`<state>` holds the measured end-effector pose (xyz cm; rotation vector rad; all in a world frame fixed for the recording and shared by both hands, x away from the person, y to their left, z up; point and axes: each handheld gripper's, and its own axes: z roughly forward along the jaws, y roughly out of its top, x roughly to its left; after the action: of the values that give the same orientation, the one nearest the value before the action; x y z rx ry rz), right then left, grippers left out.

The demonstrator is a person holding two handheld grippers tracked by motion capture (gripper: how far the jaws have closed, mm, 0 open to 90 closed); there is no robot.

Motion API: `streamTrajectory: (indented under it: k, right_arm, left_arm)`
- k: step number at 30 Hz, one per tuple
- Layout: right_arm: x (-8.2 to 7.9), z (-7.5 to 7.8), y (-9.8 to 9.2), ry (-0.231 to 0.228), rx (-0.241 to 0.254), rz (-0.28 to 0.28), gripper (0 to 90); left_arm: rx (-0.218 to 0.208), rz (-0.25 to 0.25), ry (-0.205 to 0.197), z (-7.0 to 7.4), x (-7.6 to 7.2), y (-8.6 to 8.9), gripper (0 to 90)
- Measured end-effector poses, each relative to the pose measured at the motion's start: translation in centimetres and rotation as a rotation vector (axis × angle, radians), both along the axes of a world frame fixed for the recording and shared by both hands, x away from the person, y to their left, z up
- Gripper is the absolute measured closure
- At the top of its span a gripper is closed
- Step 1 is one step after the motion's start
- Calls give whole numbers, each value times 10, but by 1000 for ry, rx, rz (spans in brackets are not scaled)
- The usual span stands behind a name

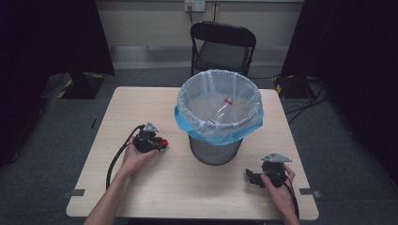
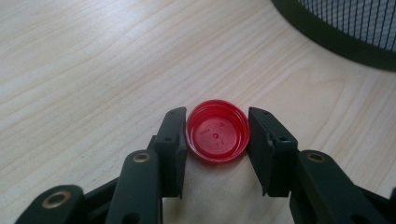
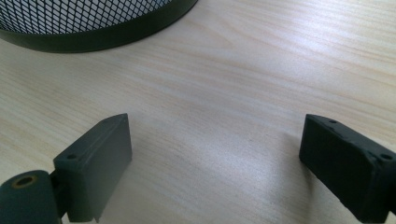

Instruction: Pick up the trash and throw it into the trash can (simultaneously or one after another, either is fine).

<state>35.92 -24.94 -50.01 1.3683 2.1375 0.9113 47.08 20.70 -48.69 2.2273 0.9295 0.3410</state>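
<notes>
Right gripper: jaws wide apart over bare pale wood-grain bench, nothing between them, open room on all sides. Left gripper: flat black pads clamped on both sides of a round red plastic cap, hollow side up, resting on the bench. Beyond it, the black wire-mesh bin, translucent blue-edged liner, clear bottle inside. Folding chair behind the far edge.

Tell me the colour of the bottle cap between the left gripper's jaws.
Red. The bottle cap shows best in the left gripper view, lying open side up.
</notes>
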Motion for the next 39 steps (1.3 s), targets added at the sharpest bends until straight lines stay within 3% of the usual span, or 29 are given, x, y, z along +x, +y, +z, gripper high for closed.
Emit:
streamTrajectory:
  k: [6,9,12,19,21,26,29,33,37,39]
  right_arm:
    - [0,0,0,0,-1,1,85]
    - [0,0,0,0,0,0,85]
    - [0,0,0,0,0,0,85]
    - [0,0,0,0,0,0,85]
    - [0,0,0,-2,-1,2,85]
    - [0,0,0,-2,0,3,85]
    - [0,0,0,-2,-1,2,85]
    - [0,0,0,-1,-1,2,85]
    - [0,0,0,-1,0,1,85]
    - [0,0,0,-2,-1,3,85]
  left_arm:
    - [-29,-6,15,0,1,1,591]
    - [-71,4,26,2,2,2,591]
    - [-71,4,14,6,1,4,591]
    - [-162,12,17,13,0,9,591]
    - [-154,15,4,16,-1,9,591]
    - [-204,18,-12,24,-1,15,592]
    - [-256,36,-22,29,-1,19,591]
    - [-285,46,-24,35,0,25,592]
    - [-293,36,-57,50,0,26,592]
    - [-330,25,-62,56,-1,26,591]
